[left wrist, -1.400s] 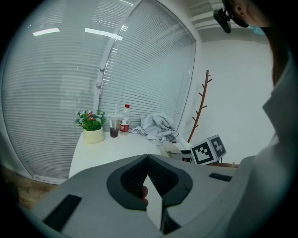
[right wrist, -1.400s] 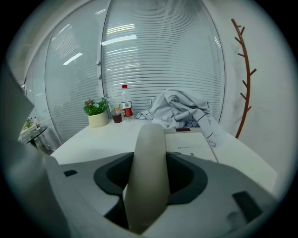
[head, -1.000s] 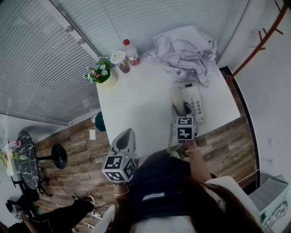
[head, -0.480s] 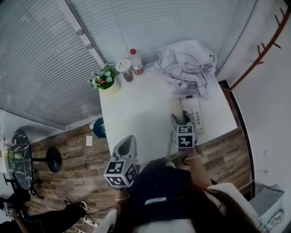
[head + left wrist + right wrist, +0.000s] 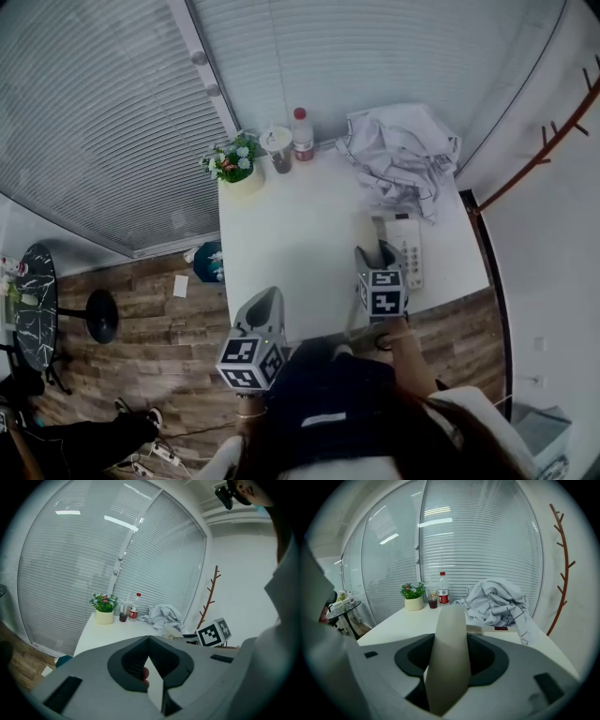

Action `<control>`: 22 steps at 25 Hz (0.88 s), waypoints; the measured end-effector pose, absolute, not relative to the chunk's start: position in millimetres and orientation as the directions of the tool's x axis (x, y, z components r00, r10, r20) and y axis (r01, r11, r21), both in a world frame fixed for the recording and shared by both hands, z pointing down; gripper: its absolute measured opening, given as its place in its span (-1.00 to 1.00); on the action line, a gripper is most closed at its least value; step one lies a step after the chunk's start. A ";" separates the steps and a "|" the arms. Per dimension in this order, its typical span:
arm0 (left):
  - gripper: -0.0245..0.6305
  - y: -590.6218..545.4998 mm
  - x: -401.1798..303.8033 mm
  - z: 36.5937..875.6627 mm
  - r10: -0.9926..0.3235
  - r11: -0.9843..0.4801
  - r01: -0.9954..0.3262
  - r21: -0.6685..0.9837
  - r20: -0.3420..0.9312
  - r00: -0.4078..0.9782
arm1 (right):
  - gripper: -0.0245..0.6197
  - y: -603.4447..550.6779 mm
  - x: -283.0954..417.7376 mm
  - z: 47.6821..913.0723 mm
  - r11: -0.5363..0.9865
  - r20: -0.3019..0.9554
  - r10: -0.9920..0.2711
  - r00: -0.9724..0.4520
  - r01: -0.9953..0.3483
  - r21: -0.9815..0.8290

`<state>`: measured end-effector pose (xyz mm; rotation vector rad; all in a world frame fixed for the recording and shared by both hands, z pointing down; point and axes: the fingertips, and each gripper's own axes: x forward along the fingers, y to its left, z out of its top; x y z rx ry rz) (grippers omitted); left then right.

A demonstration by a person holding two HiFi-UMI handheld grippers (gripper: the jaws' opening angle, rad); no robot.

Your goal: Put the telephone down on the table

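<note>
Head view showed us our left tongs [image 5: 267, 294] pressed together on nothing at the near edge of the white surface [image 5: 281, 244], whose far left corner carried a potted plant [image 5: 234, 161], a cup [image 5: 278, 148] and a bottle [image 5: 302, 134]. Further right, our right tongs [image 5: 375, 251] pinched the cream telephone handset [image 5: 367, 228] over the surface, just left of the telephone base [image 5: 406, 246]. Beyond the base we saw crumpled clothing [image 5: 403, 155], and a brown coat stand [image 5: 544, 155] at the far right.

One telephone [image 5: 409, 251], one bottle [image 5: 302, 134], one plant [image 5: 234, 158]
</note>
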<state>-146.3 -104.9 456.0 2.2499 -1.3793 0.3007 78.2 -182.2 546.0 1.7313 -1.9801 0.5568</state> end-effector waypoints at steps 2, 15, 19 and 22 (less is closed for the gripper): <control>-0.93 -102.9 -150.7 456.0 -0.783 -0.362 -0.886 0.291 0.421 0.458 | -0.25 -182.2 69.2 546.1 0.155 0.577 -0.806 -0.135 -0.988 -0.014; -0.93 -88.2 -172.9 457.8 -0.814 -0.291 -0.907 0.306 0.420 0.402 | -0.25 -183.7 10.9 548.9 0.321 0.580 -0.766 -0.277 -0.947 -0.028; -0.93 -82.4 -181.1 458.4 -0.822 -0.266 -0.914 0.305 0.423 0.381 | -0.25 -181.6 -5.2 550.2 0.362 0.583 -0.749 -0.313 -0.931 -0.035; -0.93 -78.2 -187.0 458.7 -0.827 -0.248 -0.919 0.308 0.428 0.366 | -0.25 -179.5 -17.0 551.3 0.393 0.588 -0.735 -0.338 -0.919 -0.037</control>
